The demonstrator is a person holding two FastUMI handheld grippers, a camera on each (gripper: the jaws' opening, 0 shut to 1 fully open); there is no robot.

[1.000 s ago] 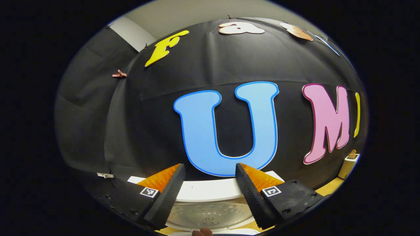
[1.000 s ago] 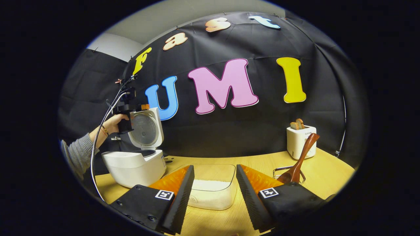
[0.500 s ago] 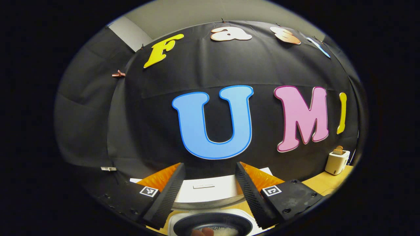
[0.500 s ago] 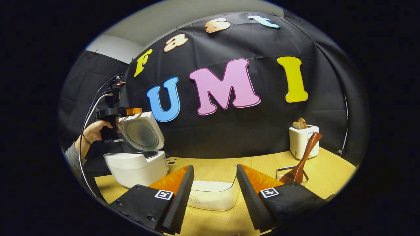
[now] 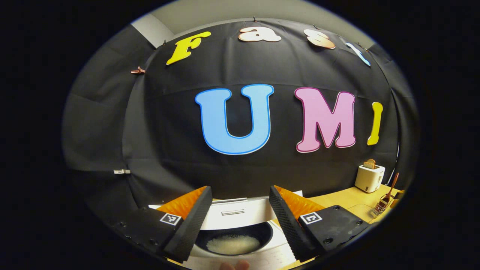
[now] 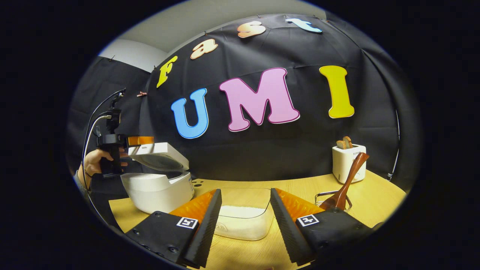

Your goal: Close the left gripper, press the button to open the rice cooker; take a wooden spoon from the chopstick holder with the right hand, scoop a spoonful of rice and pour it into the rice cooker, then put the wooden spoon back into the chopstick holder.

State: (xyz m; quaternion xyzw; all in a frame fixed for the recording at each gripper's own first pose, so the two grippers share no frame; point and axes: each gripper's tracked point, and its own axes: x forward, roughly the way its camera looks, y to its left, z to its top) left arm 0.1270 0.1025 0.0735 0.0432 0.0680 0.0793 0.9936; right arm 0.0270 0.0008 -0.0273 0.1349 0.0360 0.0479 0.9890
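Left hand-held gripper (image 5: pixel 237 210), jaws apart, hung over rice cooker (image 6: pixel 157 189) at left of frame, lid half-raised | right hand-held gripper (image 6: pixel 245 213), jaws apart and empty, faced rice tub (image 6: pixel 243 223) | wooden spoon (image 6: pixel 347 180) leaned in chopstick holder (image 6: pixel 332 197), lower right, unclaimed
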